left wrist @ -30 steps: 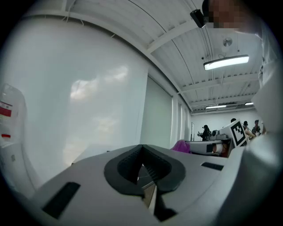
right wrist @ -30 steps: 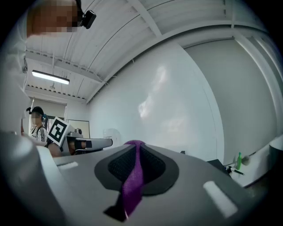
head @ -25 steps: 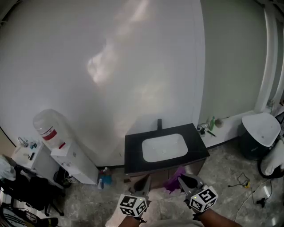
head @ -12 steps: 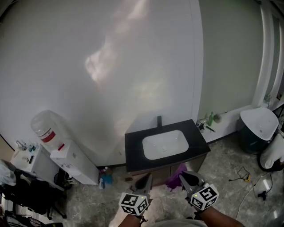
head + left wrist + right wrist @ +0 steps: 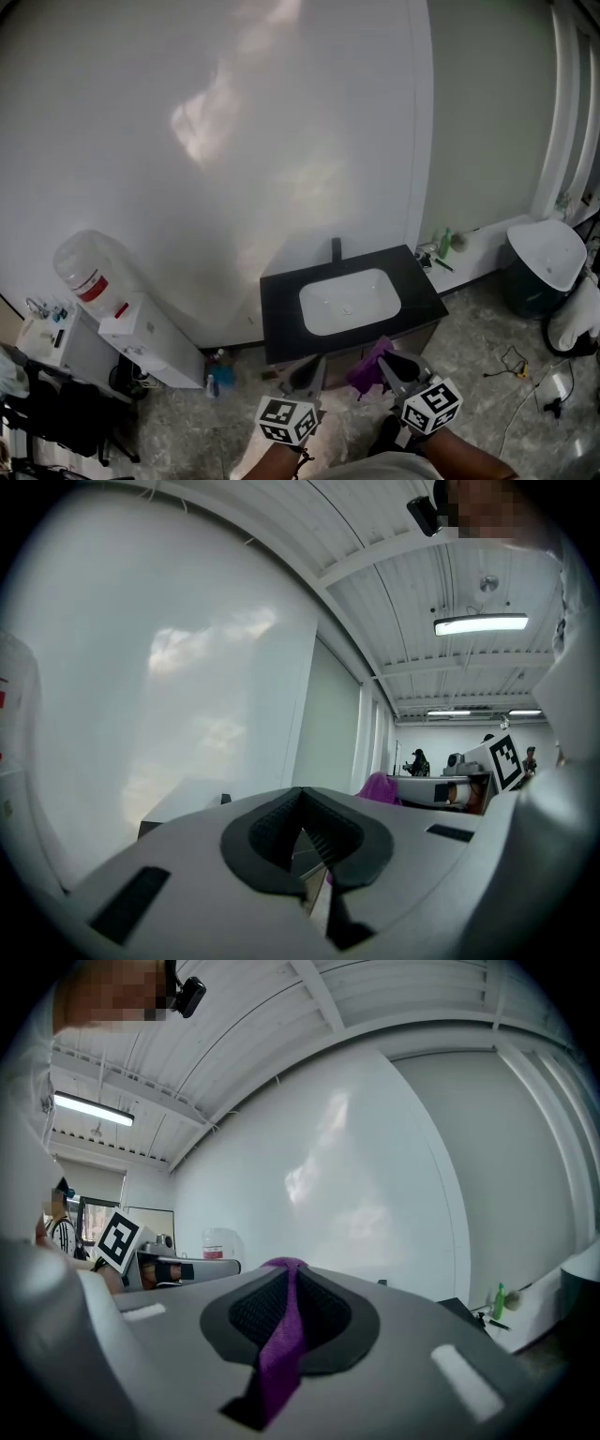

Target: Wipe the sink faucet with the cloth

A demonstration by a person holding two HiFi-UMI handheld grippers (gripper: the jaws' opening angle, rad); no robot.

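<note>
Open approach over sink [image 5: 367,291] to faucet [image 5: 336,249]

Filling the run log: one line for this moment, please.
stage: pre-contact | right gripper: shut on cloth | left gripper: shut, empty | faucet: untouched, ahead

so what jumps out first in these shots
The black vanity top with its white rectangular basin sits mid-frame against a big white wall, a short black faucet at its back edge. Nearer, the right gripper is shut on a purple cloth; the left gripper is shut, empty.
</note>
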